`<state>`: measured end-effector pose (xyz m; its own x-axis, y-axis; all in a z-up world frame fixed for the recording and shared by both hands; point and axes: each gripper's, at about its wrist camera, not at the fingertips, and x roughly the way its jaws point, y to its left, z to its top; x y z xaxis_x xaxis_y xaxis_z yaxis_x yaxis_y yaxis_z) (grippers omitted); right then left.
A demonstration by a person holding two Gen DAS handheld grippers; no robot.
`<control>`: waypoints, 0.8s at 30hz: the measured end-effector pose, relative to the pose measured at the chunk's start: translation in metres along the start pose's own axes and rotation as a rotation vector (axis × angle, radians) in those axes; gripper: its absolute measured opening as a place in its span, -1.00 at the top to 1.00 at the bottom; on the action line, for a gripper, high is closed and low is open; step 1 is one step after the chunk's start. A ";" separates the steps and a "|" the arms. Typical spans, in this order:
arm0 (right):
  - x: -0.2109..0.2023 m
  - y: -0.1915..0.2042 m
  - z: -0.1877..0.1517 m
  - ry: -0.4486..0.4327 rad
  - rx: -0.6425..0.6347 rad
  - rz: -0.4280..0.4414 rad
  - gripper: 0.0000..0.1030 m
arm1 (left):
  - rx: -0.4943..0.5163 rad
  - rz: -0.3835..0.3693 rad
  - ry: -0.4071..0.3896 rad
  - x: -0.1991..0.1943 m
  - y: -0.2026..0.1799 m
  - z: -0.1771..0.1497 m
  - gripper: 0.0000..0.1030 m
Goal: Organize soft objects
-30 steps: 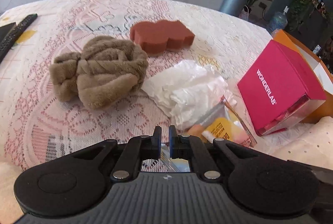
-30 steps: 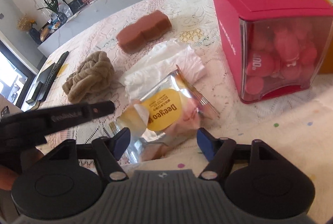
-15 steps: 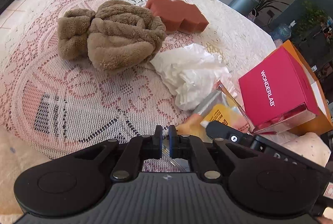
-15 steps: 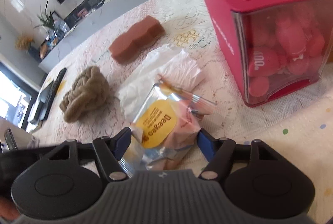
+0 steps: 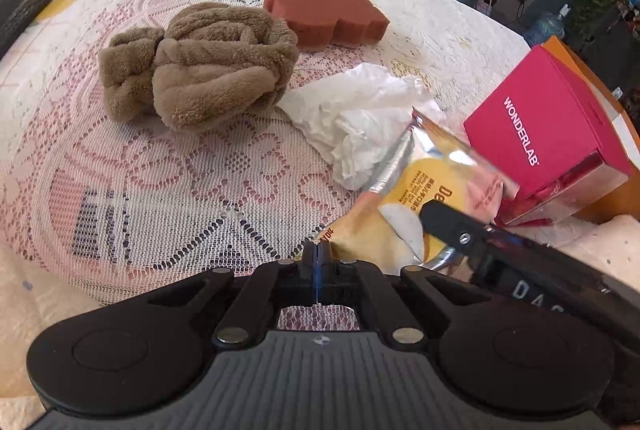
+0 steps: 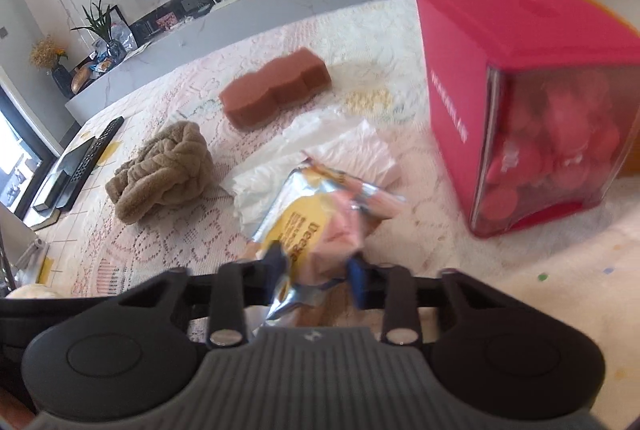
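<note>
Right gripper (image 6: 316,270) clamped on snack packet (image 6: 320,226), lower centre of frame. Left gripper (image 5: 317,254) closed, seemingly pinching the packet's corner. Keep squeeze light, lift straight, clear of tissue (image 6: 320,158).

Each camera sits just behind its own gripper, low over the table (image 5: 168,190) and tilted down across it. The left view faces the towel (image 5: 200,66) at close range; the right view looks from further right. Both share the towel (image 6: 164,170), sponge (image 5: 328,16), tissue (image 5: 360,118), snack packet (image 6: 320,226) and pink box (image 6: 500,78).
</note>
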<state>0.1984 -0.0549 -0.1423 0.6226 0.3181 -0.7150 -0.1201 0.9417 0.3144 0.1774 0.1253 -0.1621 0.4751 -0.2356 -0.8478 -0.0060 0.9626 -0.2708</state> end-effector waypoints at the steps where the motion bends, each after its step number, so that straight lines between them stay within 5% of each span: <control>1: -0.002 0.000 0.001 -0.005 -0.010 0.005 0.66 | 0.013 0.000 -0.009 -0.002 -0.002 0.000 1.00; 10: -0.028 0.002 0.028 -0.107 -0.147 -0.028 0.72 | 0.035 -0.048 -0.144 -0.023 -0.004 0.007 0.85; 18: -0.004 -0.003 0.053 -0.111 -0.307 -0.047 0.72 | 0.038 -0.034 -0.197 -0.019 -0.004 0.028 -0.06; 24: 0.003 0.001 0.046 -0.131 -0.377 -0.049 0.72 | 0.008 -0.071 -0.178 0.001 0.001 0.044 -0.34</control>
<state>0.2356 -0.0584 -0.1151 0.7252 0.2782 -0.6298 -0.3478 0.9375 0.0137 0.2167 0.1315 -0.1434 0.6225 -0.2764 -0.7322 0.0401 0.9456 -0.3229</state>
